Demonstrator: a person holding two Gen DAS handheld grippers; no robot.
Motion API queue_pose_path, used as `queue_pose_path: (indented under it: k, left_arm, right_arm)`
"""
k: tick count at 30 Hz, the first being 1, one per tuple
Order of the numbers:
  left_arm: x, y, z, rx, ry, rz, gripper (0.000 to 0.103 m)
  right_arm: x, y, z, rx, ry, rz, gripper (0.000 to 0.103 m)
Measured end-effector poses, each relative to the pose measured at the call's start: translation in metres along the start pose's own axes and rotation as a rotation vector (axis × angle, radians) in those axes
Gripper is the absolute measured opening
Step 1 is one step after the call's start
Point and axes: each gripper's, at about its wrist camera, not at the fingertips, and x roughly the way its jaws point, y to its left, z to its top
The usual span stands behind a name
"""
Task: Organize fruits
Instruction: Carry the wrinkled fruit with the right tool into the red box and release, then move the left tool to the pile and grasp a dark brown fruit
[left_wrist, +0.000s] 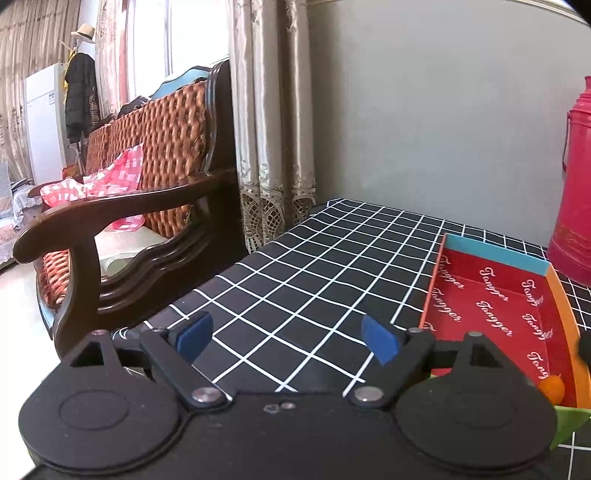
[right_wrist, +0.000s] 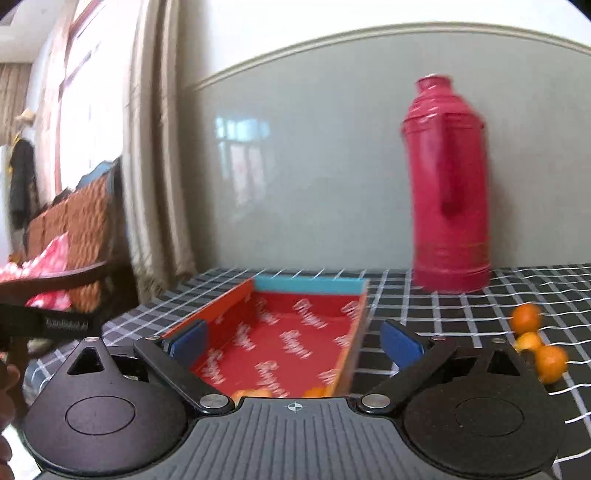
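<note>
Over red tray (right_wrist: 280, 332): right tool (right_wrist: 293, 341) wide, empty; left tool (left_wrist: 286, 338) wide, empty.

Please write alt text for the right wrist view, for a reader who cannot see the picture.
An open, empty right hand-held gripper points over a red tray on a black checked tablecloth, with oranges partly visible at the tray's near end. Three loose oranges lie on the cloth to the right, and a tall red thermos stands by the wall.
</note>
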Motion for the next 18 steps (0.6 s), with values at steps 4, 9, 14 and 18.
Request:
queue_pose_path:
  k: [4,9,14,18]
  left_arm:
    - [-0.005,-0.013,-0.001,0.016,-0.005,-0.03,0.082]
    - [-0.017,-0.043,-0.004,0.065,-0.033,-0.076,0.084]
    - [-0.036,-0.086,-0.01,0.141,-0.081,-0.18,0.085]
    - [-0.057,-0.122,-0.021,0.225,-0.138,-0.283,0.088]
  right_arm:
    - [-0.013,-0.02,0.006,0.024,-0.036,-0.118,0.103]
    - [-0.027,-0.054,0.01,0.044,-0.044,-0.348,0.103]
    - [-0.046,-0.091,0.012,0.074,-0.039,-0.582,0.103]
    - [-0.064,-0.117,0.011,0.069,-0.039,-0.754,0.103]
